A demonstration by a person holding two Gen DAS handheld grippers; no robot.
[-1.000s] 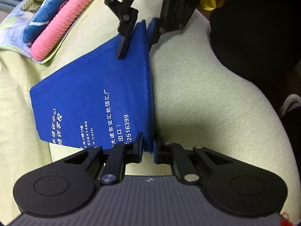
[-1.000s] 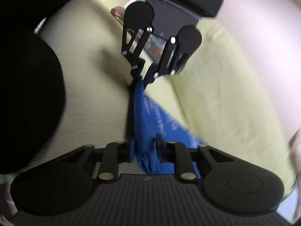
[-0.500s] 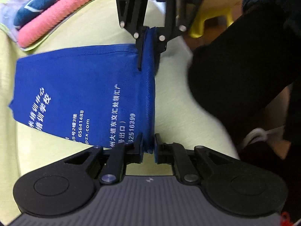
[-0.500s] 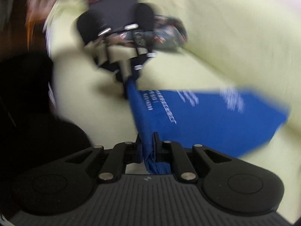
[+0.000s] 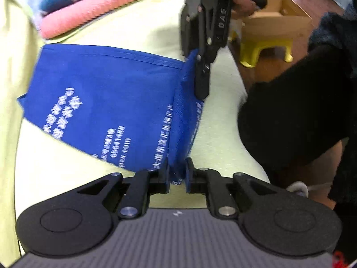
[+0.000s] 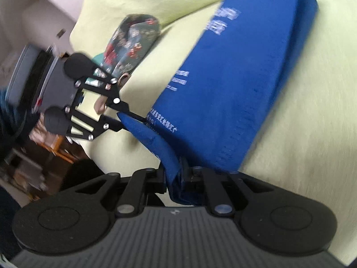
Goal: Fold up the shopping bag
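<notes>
A blue shopping bag point(image 5: 100, 93) with white print lies spread on a yellow-green cover point(image 5: 67, 167). Its near edge is bunched between the fingers of my left gripper point(image 5: 177, 174). The jaws are opening, and the pads still touch the fabric. At the bag's far corner my right gripper point(image 5: 202, 89) is seen side-on and pinches the hem. In the right wrist view the bag point(image 6: 234, 78) stretches up and away as a folded panel. My right gripper point(image 6: 178, 178) is shut on a gathered fold there, and the left gripper point(image 6: 131, 116) holds the other corner.
Folded pink and blue towels point(image 5: 89, 6) are stacked at the back left. A yellow stool point(image 5: 265, 49) carrying a cardboard box point(image 5: 279, 17) stands on the floor beyond the edge. A person's dark sleeve point(image 5: 301, 111) fills the right. A patterned cushion point(image 6: 131, 42) lies near the backrest.
The right gripper has rolled over sideways and swung across with its corner, twisting the bag's edge. The left gripper has risen a little and its jaws have parted slightly.
</notes>
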